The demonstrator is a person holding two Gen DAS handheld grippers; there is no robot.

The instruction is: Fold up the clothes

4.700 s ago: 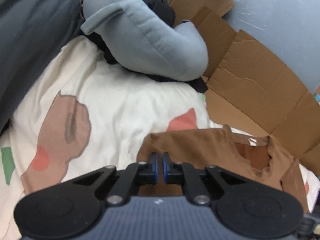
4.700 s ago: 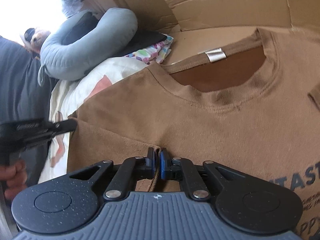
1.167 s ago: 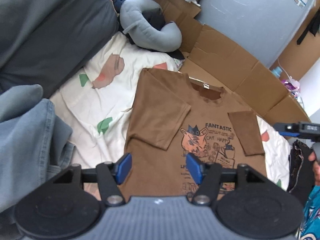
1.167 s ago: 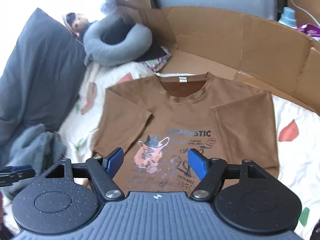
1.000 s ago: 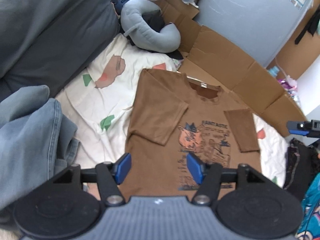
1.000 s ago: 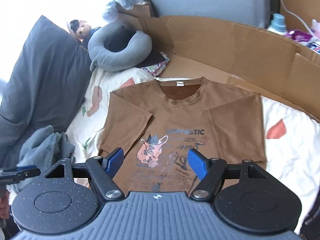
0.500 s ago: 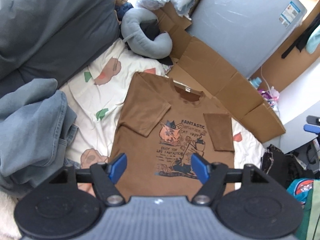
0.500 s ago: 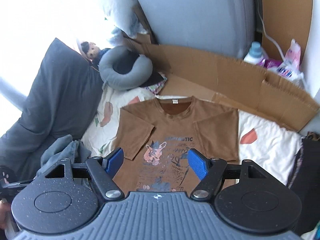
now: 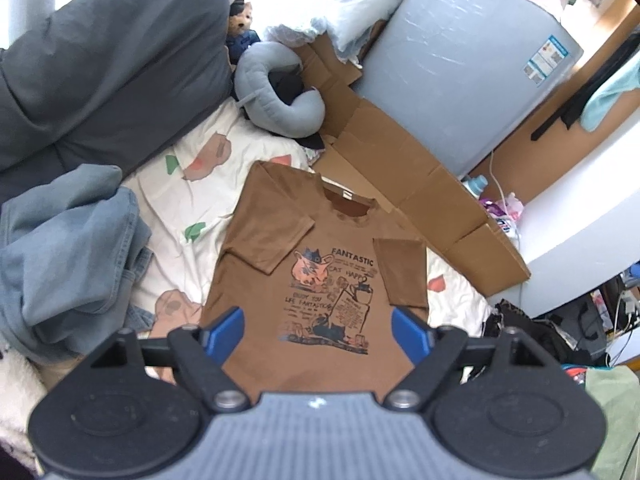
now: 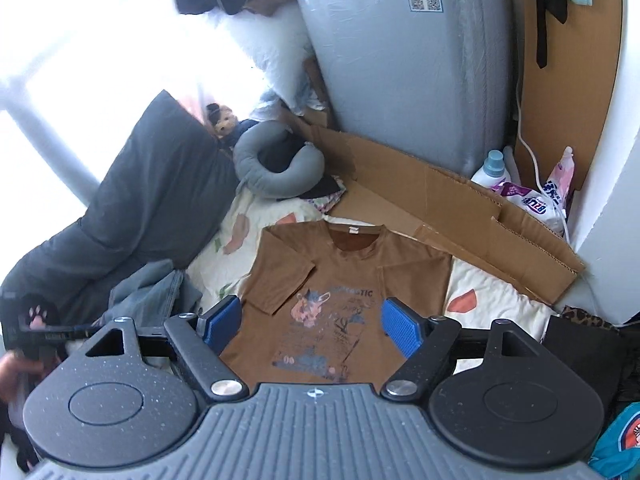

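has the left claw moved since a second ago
Yes. The left claw has pulled up and away: the brown t-shirt and cardboard look smaller.

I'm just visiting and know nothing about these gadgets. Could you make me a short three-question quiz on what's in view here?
1. True or false: both sleeves of the brown T-shirt are folded in over its front.
2. What lies beside the T-shirt on its picture-left side: A) a denim garment, B) a laptop, C) a pair of shoes?
3. Fill in: the left gripper and the right gripper are both ____ and hold nothing.

Key: 1 true. 2 A, the denim garment. 3 open, with the T-shirt lying flat on the patterned sheet well below both.
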